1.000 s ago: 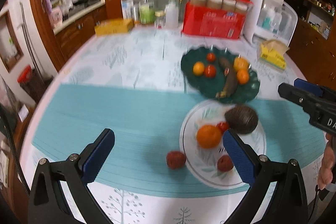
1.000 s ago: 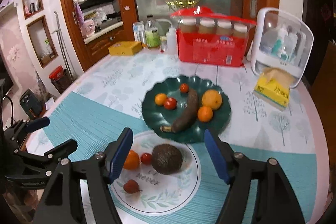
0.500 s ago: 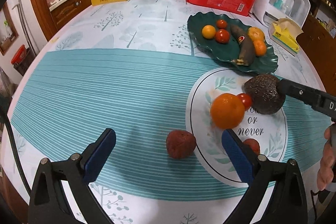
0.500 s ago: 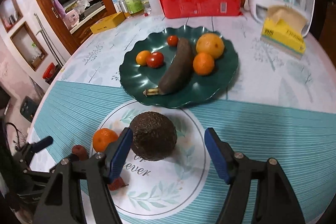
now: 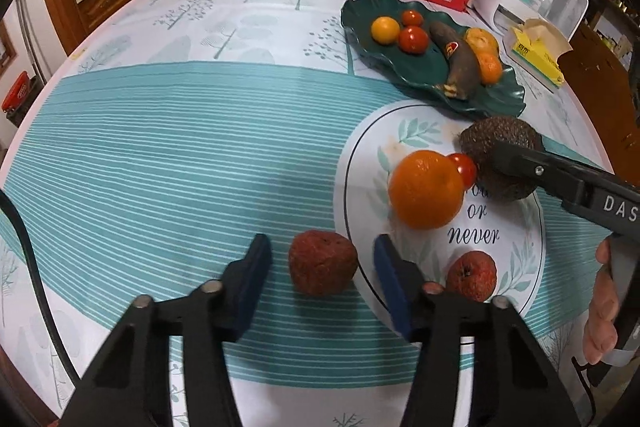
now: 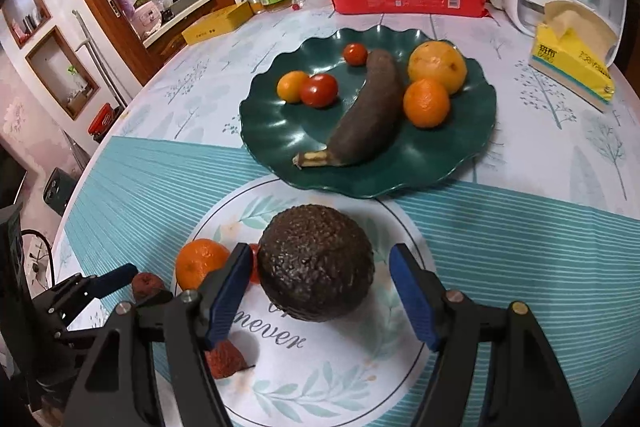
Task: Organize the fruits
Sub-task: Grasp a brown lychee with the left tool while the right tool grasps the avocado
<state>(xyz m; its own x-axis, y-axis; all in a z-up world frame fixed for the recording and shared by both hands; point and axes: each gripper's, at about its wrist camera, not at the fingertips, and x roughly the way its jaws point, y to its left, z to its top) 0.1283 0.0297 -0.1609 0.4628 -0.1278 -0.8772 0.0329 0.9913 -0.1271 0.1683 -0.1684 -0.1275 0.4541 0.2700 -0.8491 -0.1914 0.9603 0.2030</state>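
The left gripper point(image 5: 322, 267), jaws just narrowed but not yet touching, straddles the rough red round fruit point(image 5: 322, 262) lying on the teal striped cloth beside the white leaf-printed plate point(image 5: 516, 267) (dead ahead, no reach needed).

White plate point(image 6: 352, 391): "never", partial "or". Right claw point(image 5: 516, 163) arm: "DAS".

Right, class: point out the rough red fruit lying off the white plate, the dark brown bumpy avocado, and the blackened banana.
Rough red fruit point(image 5: 322, 268), left wrist view, middle of its skin.
Dark brown bumpy avocado point(image 6: 316, 261), right wrist view, top surface.
Blackened banana point(image 6: 370, 109), right wrist view, mid-body.
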